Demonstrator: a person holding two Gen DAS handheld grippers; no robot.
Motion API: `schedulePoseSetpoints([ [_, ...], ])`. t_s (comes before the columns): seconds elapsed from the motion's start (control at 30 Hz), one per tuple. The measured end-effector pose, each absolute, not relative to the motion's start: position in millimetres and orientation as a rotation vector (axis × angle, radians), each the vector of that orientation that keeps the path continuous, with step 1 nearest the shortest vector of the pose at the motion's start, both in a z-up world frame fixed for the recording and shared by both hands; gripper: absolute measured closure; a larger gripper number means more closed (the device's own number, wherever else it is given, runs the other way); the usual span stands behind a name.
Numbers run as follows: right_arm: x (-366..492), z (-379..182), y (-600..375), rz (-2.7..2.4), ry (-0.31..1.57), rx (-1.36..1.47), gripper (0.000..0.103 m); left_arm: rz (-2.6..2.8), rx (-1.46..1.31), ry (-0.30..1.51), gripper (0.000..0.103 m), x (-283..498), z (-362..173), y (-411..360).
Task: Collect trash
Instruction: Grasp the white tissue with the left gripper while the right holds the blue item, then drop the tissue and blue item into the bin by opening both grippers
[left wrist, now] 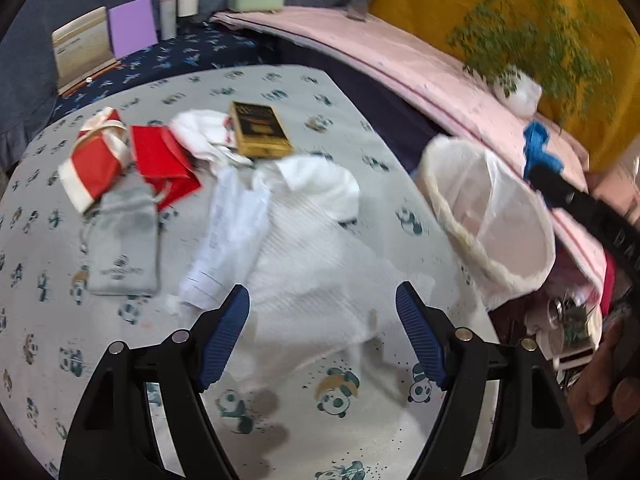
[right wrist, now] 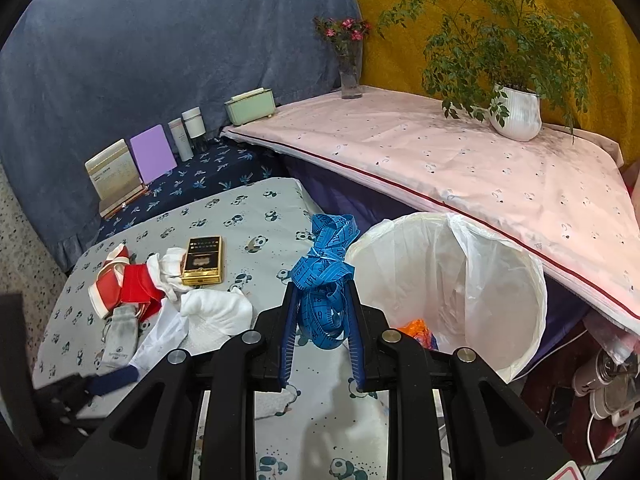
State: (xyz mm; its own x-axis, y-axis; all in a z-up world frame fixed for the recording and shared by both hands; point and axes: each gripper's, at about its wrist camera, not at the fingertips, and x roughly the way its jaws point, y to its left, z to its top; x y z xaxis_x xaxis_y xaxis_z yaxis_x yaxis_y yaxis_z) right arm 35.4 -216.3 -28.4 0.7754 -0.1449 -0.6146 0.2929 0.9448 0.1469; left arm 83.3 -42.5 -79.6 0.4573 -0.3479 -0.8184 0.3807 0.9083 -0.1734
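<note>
My left gripper [left wrist: 322,292] is open and points down over a white textured cloth [left wrist: 320,264] on the panda-print table [left wrist: 280,400]; nothing is between its fingers. Beside the cloth lie a white paper slip [left wrist: 228,232], a grey pouch [left wrist: 124,248], red paper [left wrist: 160,164], a red-and-white packet [left wrist: 96,160] and a gold-black box [left wrist: 260,130]. My right gripper [right wrist: 321,286] is shut on a bundled blue tape measure [right wrist: 326,248], just left of the white-lined bin [right wrist: 452,280]. An orange wrapper [right wrist: 416,330] lies inside the bin.
A pink-covered table [right wrist: 440,160] stands behind the bin, with a potted plant [right wrist: 516,114] and a flower vase [right wrist: 350,76]. Books, a purple card [right wrist: 154,154], bottles and a green box [right wrist: 250,106] line the back. Cables and clutter sit at the lower right.
</note>
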Motion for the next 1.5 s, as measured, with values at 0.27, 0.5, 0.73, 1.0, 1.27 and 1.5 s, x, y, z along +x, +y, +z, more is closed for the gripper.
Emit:
schedulePoseSetpoints([
  [0.27, 32.5, -37.5, -230.1, -0.26, 0.657, 0.259, 0.082, -0.442, 0.072, 1.088, 0.059, 87.8, -119.0, -58.2],
  [0.5, 31.5, -39.5, -231.1, -0.257, 0.659, 0.267, 0.082, -0.488, 0.022, 1.083, 0.098, 87.9, -103.1, -54.8],
  [0.73, 30.1, -27.6, -228.3, -0.241, 0.631, 0.261, 0.082, -0.536, -0.038, 0.974, 0.098, 85.6, -45.1, -52.5],
  [1.0, 27.7, -9.4, -234.8, -0.233, 0.584, 0.253, 0.082, -0.615, -0.065, 0.863, 0.098, 88.8, 11.9, -71.0],
  [1.27, 24.1, 0.3, -254.2, -0.256, 0.556, 0.252, 0.082, -0.675, -0.058, 0.787, 0.098, 97.6, 47.4, -104.3],
  [1.5, 20.3, -9.1, -280.6, -0.303, 0.567, 0.28, 0.082, -0.741, -0.038, 0.81, 0.098, 109.2, 46.3, -146.1],
])
